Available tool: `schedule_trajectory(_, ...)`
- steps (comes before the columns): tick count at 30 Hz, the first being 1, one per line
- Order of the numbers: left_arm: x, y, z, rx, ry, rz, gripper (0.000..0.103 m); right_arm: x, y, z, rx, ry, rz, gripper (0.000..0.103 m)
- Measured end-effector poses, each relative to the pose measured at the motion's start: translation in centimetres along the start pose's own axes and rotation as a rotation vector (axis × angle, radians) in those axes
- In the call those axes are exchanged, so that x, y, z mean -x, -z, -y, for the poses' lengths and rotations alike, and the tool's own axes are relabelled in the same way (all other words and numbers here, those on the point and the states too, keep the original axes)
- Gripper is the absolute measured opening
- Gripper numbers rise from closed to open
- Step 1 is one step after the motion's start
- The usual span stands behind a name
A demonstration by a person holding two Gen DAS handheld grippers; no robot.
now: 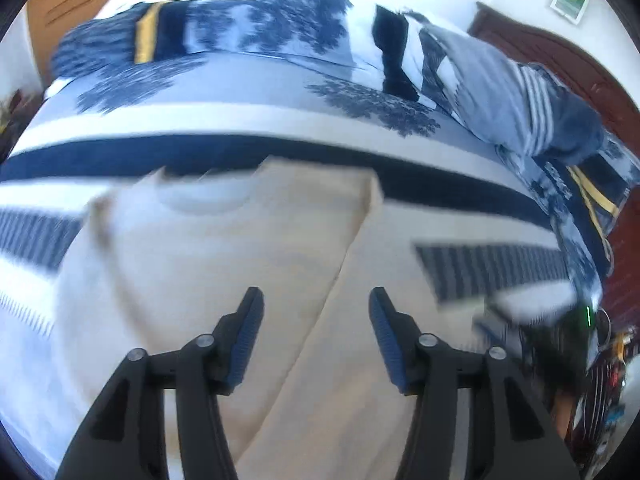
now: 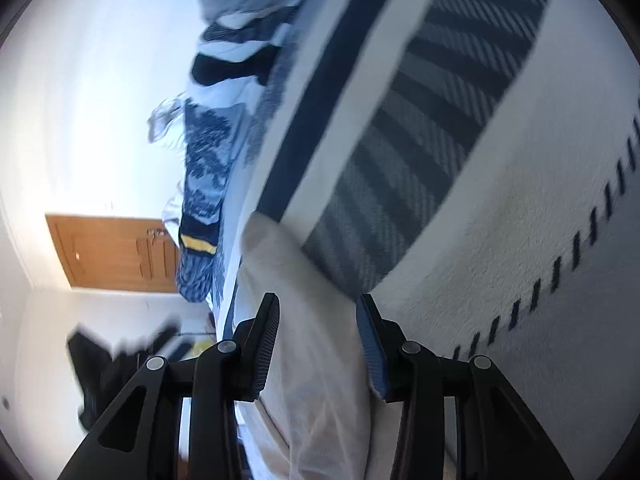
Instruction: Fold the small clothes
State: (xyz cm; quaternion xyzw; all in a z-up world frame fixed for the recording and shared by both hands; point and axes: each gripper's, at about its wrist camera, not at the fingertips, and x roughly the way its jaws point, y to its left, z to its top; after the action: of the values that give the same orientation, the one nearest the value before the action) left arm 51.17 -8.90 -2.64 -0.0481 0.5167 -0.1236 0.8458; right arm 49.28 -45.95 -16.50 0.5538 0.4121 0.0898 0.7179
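A cream-white small garment (image 1: 248, 248) lies spread on the bed, partly folded, with a fold edge running down its middle. My left gripper (image 1: 316, 300) hovers over it with its jaws wide apart and nothing between them. In the right wrist view the same cream garment (image 2: 316, 340) runs between the open fingers of my right gripper (image 2: 318, 304). The view is rolled sideways. The fingers stand apart on either side of the cloth edge; I cannot tell if they touch it.
The bed cover (image 1: 240, 120) is white with navy stripes and blue prints. A pile of blue and striped clothes (image 1: 520, 92) lies at the far right of the bed. A dark wooden headboard (image 1: 560, 52) is behind it, a wooden door (image 2: 116, 252) beyond.
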Motion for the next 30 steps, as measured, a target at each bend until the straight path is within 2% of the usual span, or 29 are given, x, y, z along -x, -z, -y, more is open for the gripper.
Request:
schedule_trajectory(2,3.3,4.7,-2.8,0.018,-0.044,0.020,0.061,0.2,0.6,-1.1,0.047,-0.015,-0.017,0.045)
schedule_trajectory(6,6.8,14.0,-7.8,0.084,-0.150,0.023,0.064,0.5,3.2,-3.8,0.179,-0.042,-0.081,0.045)
schedule_trajectory(9,5.8,19.7,-11.2,0.188,-0.130,-0.036,0.064,0.8,6.6,-5.2,0.271,-0.083,-0.160,0.045)
schedule_trajectory(12,3.8,23.8,-13.0,0.269,-0.077,-0.077,0.064,1.0,10.6,-4.9,0.277,-0.077,-0.211,0.045)
schedule_trajectory(15,1.7,25.4,-12.5,0.292,-0.018,-0.113,0.063,1.1,14.7,-3.4,0.225,-0.038,-0.261,0.045)
schedule_trajectory(17,0.9,26.0,-12.0,0.292,-0.019,-0.127,0.052,0.8,16.7,-2.2,0.204,-0.010,-0.293,0.045)
schedule_trajectory(19,0.2,26.1,-11.5,0.270,-0.049,-0.115,0.031,0.9,18.6,-0.7,0.194,0.022,-0.315,0.045)
schedule_trajectory(21,-0.1,26.4,-11.3,0.265,-0.069,-0.097,0.023,0.8,19.9,0.7,0.172,0.027,-0.342,0.045)
schedule_trajectory(22,-0.2,26.4,-11.2,0.266,-0.061,-0.094,0.006,0.5,20.5,1.3,0.159,0.022,-0.357,0.045)
schedule_trajectory(25,1.9,26.4,-10.4,0.245,-0.036,-0.067,0.003,-1.0,20.5,1.2,0.197,0.014,-0.383,0.045)
schedule_trajectory(27,4.6,26.8,-10.0,0.262,0.042,-0.003,0.003,-1.3,20.2,1.2,0.206,0.027,-0.362,0.045)
schedule_trajectory(28,5.5,27.0,-9.9,0.262,0.050,0.018,0.003,-1.1,20.1,1.5,0.199,0.008,-0.362,0.045)
schedule_trajectory(30,5.2,27.8,-9.6,0.209,-0.012,0.007,0.003,-1.6,19.9,1.2,0.211,-0.003,-0.370,0.045)
